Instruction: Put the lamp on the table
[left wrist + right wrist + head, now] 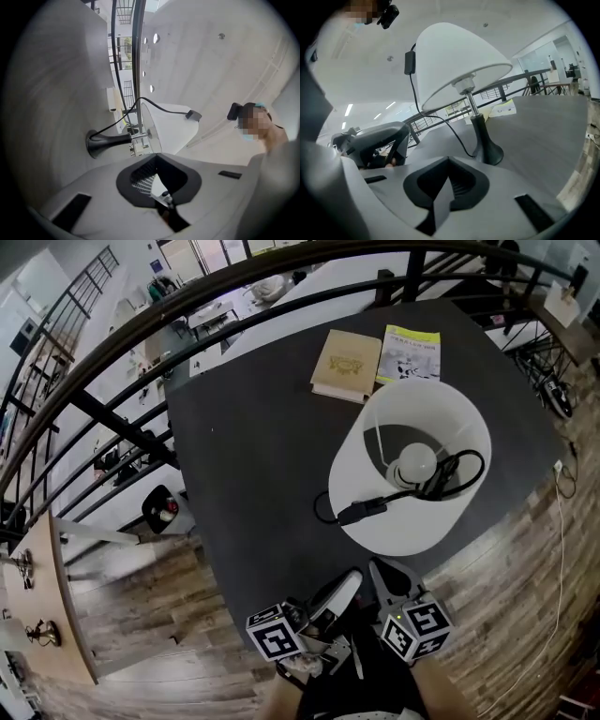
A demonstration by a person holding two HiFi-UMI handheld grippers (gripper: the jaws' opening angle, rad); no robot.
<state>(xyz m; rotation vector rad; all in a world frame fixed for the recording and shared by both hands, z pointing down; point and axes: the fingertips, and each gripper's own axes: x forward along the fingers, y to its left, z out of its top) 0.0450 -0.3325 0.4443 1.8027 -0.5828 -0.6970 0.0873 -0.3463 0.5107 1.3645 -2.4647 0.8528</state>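
The lamp stands upright on the dark table (253,456), its white shade (450,413) seen from above with the bulb (415,463) inside. Its black cord and inline switch (361,512) drape over the shade's rim. My left gripper (337,594) and right gripper (389,579) sit side by side at the table's near edge, short of the lamp, both shut with nothing between the jaws. The left gripper view shows the shade (168,126) and black base (96,143) beyond the shut left gripper (156,158). In the right gripper view, shade (454,61) and base (487,152) stand ahead of the right gripper (449,163).
A tan book (347,364) and a yellow-green booklet (410,354) lie at the table's far side. A black metal railing (187,306) curves behind and left of the table. Wooden floor surrounds the table, with a cable (562,512) at the right.
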